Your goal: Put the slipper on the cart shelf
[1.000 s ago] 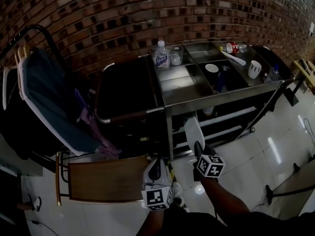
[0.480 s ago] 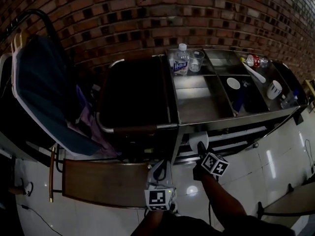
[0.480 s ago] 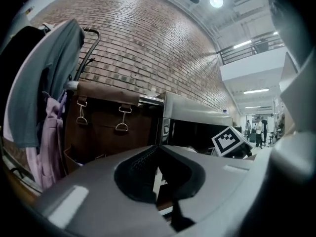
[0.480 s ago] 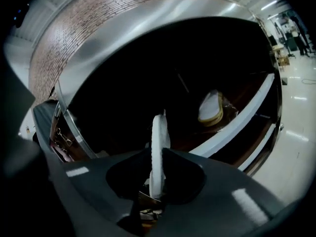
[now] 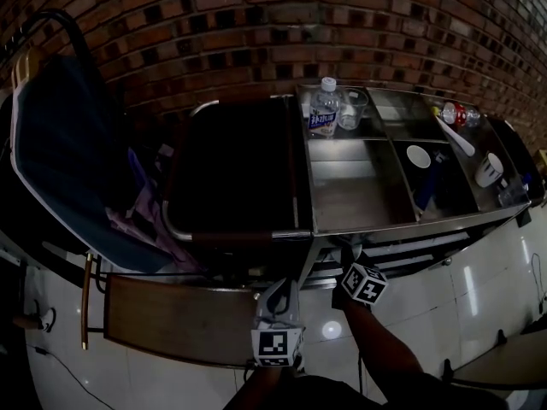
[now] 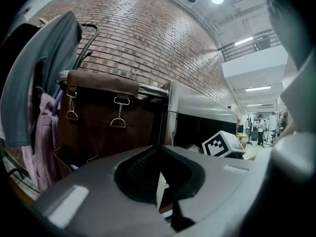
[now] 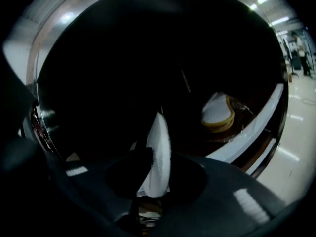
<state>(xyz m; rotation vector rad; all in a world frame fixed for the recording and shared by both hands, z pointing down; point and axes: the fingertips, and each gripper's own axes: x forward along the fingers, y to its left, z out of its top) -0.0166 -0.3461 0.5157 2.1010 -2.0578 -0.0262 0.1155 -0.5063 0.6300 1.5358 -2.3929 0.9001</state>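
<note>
Seen along my right gripper [image 7: 155, 177], a white slipper [image 7: 158, 152] stands on edge between the jaws, inside the cart's dark lower level. The jaws are opening, and the pads still touch the slipper. A second pale slipper with a yellowish sole [image 7: 217, 113] lies deeper on that shelf. In the head view the right gripper [image 5: 355, 272] reaches under the steel cart top [image 5: 410, 222], which hides the slipper. My left gripper [image 5: 275, 301] hangs low in front of the cart, shut and holding nothing [image 6: 163, 191].
On the cart top stand a water bottle [image 5: 324, 109], a glass [image 5: 350, 109], cups [image 5: 418, 156] and a red-labelled bottle [image 5: 457, 114]. A black bin [image 5: 235, 169] adjoins the cart. A brown leather bag [image 6: 98, 117] and hanging clothes [image 5: 60, 143] are at the left. A brick wall stands behind.
My right gripper has pushed the slipper forward from in front of the cart to under its top, where the head view no longer shows it. The left gripper has barely moved.
</note>
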